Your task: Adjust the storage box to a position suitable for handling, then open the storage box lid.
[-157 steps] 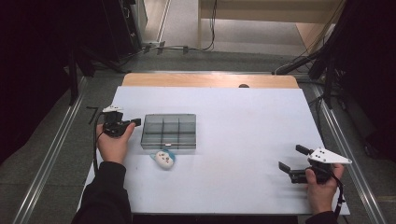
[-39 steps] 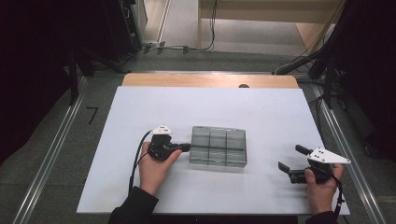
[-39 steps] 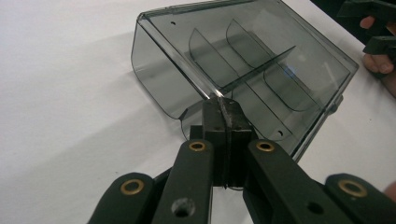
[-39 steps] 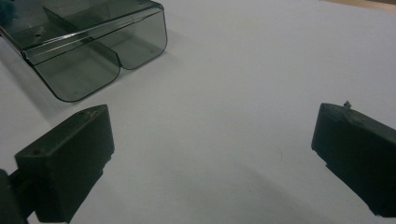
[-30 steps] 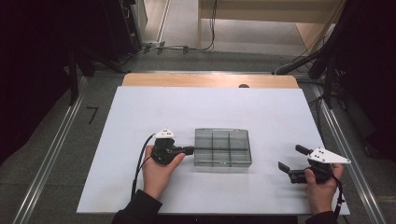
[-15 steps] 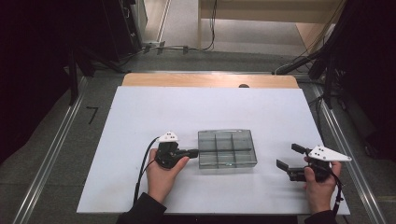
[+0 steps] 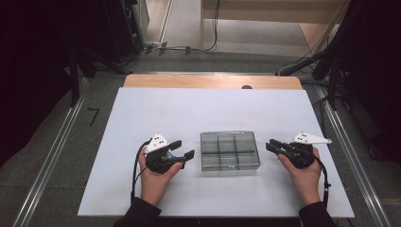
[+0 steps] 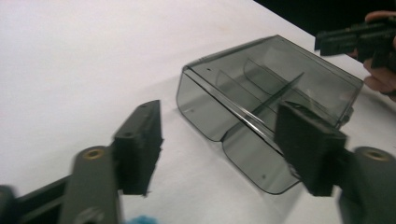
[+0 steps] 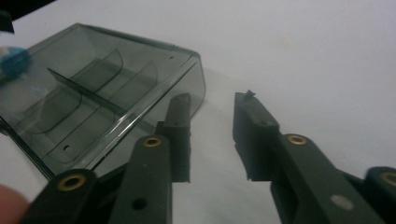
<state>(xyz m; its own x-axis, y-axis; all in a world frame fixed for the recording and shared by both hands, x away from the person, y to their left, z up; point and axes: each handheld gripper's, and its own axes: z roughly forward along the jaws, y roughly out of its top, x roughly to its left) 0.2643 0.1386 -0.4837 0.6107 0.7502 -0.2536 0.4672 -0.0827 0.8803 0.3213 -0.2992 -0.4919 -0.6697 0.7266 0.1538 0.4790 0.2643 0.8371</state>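
Divided tray (image 7: 230, 151) on white board (image 7: 142, 109), unobstructed.

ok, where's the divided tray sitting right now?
In the high view the smoked clear tray lies flat on the white table, near its front edge and right of centre, between the left gripper and the right gripper, touched by neither.

- Lab or recording studio, not a home.
- White table (image 7: 142, 118) with a bare wood strip along its far edge, set alone on grey carpet floor (image 7: 42, 156).
- Metal floor rails (image 7: 56, 151) run along both sides of the table.
- Loose cables (image 7: 189, 47) on the floor behind.
- Dark stands (image 7: 326, 61) and black surroundings at both sides.
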